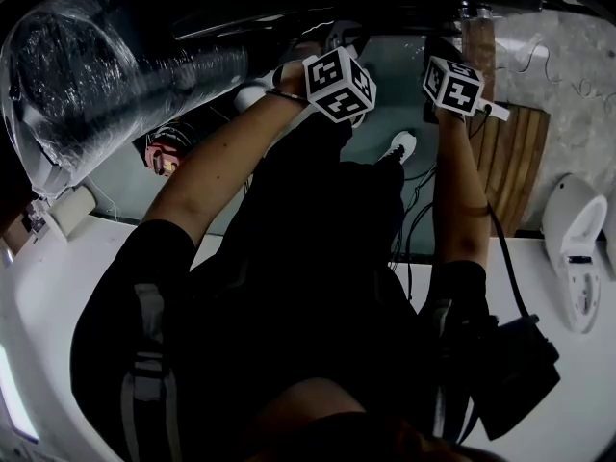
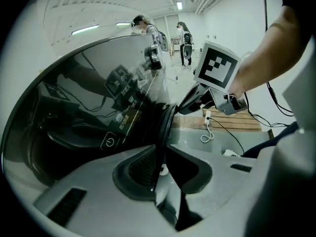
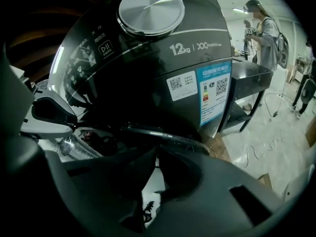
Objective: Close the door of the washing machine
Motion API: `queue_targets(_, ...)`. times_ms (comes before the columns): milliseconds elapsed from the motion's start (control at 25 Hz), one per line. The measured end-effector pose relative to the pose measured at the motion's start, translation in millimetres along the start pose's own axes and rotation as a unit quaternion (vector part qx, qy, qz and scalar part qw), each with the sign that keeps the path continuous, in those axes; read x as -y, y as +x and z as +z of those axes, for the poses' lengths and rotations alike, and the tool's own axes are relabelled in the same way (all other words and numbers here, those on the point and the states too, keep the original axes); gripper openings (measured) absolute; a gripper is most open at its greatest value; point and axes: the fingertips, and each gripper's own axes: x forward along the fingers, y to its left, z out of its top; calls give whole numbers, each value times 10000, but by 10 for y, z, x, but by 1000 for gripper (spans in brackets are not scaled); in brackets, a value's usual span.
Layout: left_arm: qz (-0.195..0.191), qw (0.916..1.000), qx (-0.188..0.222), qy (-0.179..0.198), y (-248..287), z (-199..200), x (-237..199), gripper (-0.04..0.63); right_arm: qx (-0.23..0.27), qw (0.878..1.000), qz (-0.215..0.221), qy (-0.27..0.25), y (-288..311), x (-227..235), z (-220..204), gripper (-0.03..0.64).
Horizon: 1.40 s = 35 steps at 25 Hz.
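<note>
The dark washing machine (image 3: 148, 58) has a silver knob (image 3: 150, 6) and a blue label (image 3: 212, 95). Its glossy door (image 2: 98, 112) stands edge-on in the left gripper view. The door's thin edge (image 2: 165, 122) runs down between the jaws of my left gripper (image 2: 160, 164), which are shut on it. My right gripper (image 3: 157, 152) is shut on the curved door rim (image 3: 168, 138) further along; its marker cube (image 2: 217, 68) shows in the left gripper view. In the head view both cubes (image 1: 339, 85) (image 1: 452, 85) sit side by side at the machine's dark front.
A clear plastic-wrapped bundle (image 1: 106, 65) lies at the upper left. A wooden pallet (image 1: 515, 162) and a white object (image 1: 573, 248) are on the right. Cables and a power strip (image 2: 207, 116) lie on the floor. A black table (image 3: 247, 83) and people (image 3: 264, 33) stand behind.
</note>
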Motion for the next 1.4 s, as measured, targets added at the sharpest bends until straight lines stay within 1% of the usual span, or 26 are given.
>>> queue_targets(160, 51, 9999, 91, -76, -2, -36, -56, 66, 51, 10000, 35, -30, 69, -24, 44, 26)
queue_targets(320, 93, 9998, 120, -121, -6, -51, -64, 66, 74, 9992, 107, -377, 84, -26, 40, 26)
queue_targets(440, 143, 9989, 181, -404, -74, -59, -89, 66, 153, 9982, 81, -571, 6, -15, 103, 6)
queue_targets(600, 214, 9972, 297, -658, -265, -61, -60, 66, 571, 9963, 171, -627, -361, -102, 285, 6)
queue_targets(840, 551, 9893, 660, -1180, -745, 29, 76, 66, 689, 9921, 155, -1039, -1070, -189, 253, 6)
queue_targets(920, 660, 9858, 804, -1321, -924, 96, 150, 66, 801, 9901, 210, -1132, -1346, -236, 270, 6)
queue_targets(1000, 720, 9808, 935, -1551, -1104, 150, 240, 66, 952, 9887, 337, -1105, -1637, -315, 299, 6)
queue_targets(1080, 734, 9740, 1079, -1854, -1296, 215, 351, 63, 1167, 9868, 584, -955, -1965, -436, 362, 6)
queue_targets(1160, 797, 9661, 1278, -2098, -1513, 306, 452, 60, 1345, 9835, 738, -961, -2293, -550, 439, 5)
queue_targets(1240, 925, 9584, 1506, -2240, -1759, 417, 523, 54, 1485, 9794, 787, -1117, -2607, -629, 509, 6)
queue_targets(1400, 1257, 9440, 1937, -2356, -2275, 593, 621, 49, 1753, 9689, 885, -1504, -3202, -753, 620, 6)
